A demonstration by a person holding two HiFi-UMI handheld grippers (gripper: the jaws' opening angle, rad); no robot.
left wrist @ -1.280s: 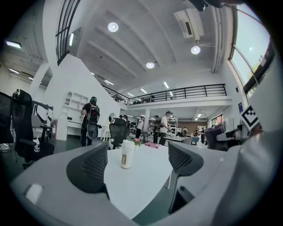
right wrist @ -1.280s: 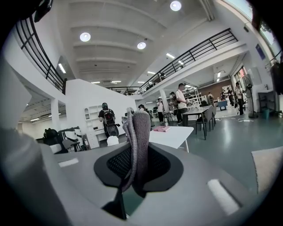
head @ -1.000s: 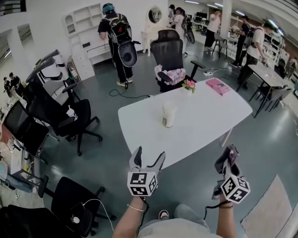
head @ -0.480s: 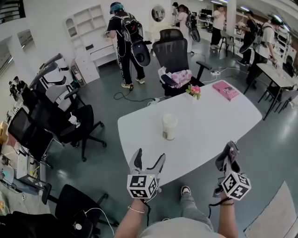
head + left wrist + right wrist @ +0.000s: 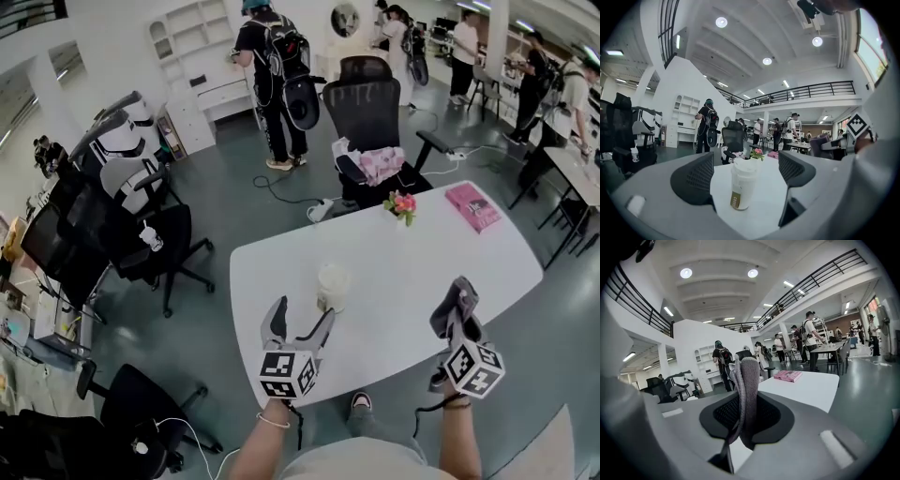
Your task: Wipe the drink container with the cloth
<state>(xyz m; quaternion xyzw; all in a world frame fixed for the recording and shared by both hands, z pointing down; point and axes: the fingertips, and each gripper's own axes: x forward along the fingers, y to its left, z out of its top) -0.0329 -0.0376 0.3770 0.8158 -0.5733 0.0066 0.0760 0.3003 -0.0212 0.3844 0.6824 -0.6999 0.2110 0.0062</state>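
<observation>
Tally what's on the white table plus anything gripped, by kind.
Lidded paper cup: 1
Pot of pink flowers: 1
Pink box: 1
Grey cloth, clamped in the right gripper: 1
Total: 4

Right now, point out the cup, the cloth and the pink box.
cup (image 5: 333, 289): head view, on its side wall.
cloth (image 5: 746, 394): right gripper view, on the middle fold.
pink box (image 5: 472, 206): head view, on its top face.
</observation>
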